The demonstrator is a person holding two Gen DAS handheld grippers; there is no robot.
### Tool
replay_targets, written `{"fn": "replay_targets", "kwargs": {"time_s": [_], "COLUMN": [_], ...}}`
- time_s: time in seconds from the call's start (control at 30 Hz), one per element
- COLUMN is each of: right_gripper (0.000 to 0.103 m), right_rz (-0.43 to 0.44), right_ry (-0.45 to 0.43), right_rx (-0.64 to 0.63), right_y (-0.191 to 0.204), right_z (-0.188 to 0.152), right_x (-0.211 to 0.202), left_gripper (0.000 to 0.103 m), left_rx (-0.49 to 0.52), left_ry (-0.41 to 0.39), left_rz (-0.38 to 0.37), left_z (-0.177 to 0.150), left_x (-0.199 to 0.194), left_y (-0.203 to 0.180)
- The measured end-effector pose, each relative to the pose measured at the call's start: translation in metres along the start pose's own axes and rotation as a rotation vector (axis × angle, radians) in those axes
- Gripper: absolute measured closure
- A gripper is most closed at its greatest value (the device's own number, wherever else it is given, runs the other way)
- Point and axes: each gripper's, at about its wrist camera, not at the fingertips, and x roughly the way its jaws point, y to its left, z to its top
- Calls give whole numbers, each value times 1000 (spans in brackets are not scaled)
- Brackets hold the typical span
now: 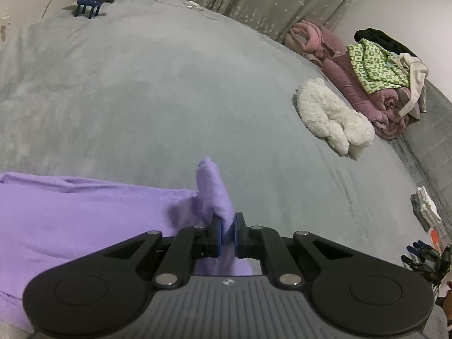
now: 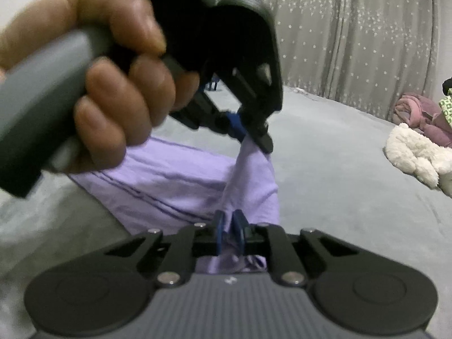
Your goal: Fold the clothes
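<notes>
Evidently you had both the left gripper (image 1: 227, 233) and right gripper (image 2: 230, 233) clamped on the purple garment (image 1: 70, 214); next, lift its edge across the bed (image 1: 169, 99).

— What did the right gripper (image 2: 229, 233) have between its blue pads?

— A bunched fold of the purple garment (image 2: 175, 186), pinched tight. No gap showed beside the cloth.

— And the other one?

— The left gripper (image 2: 248, 132) hung above it, held by a hand (image 2: 93, 84) round its grey handle, and clamped a raised corner of the same garment, so the cloth stretched between the two.

— Beyond them?

— A grey bedspread (image 2: 325, 155), a white fluffy garment (image 2: 415, 155) at right, and a star-patterned curtain (image 2: 353, 28) behind.
</notes>
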Motion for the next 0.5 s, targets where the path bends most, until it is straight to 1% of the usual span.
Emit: {"fn": "replay_targets", "kwargs": {"time_s": [0.17, 0.4, 0.5], "right_gripper": [93, 94, 94], "right_rz": [17, 37, 41], "right_ry": [-34, -65, -74], "right_rx": [15, 11, 12], "right_y": [0, 1, 0], "right_z": [1, 2, 1], "right_x": [-12, -25, -27], "left_gripper": [98, 98, 98], "left_rx": [22, 32, 42], "left_ry": [-18, -57, -71], "left_rz": [25, 2, 4], "left_z": [-3, -7, -8], "left_x": [4, -2, -6], "left_y": [6, 17, 20]}}
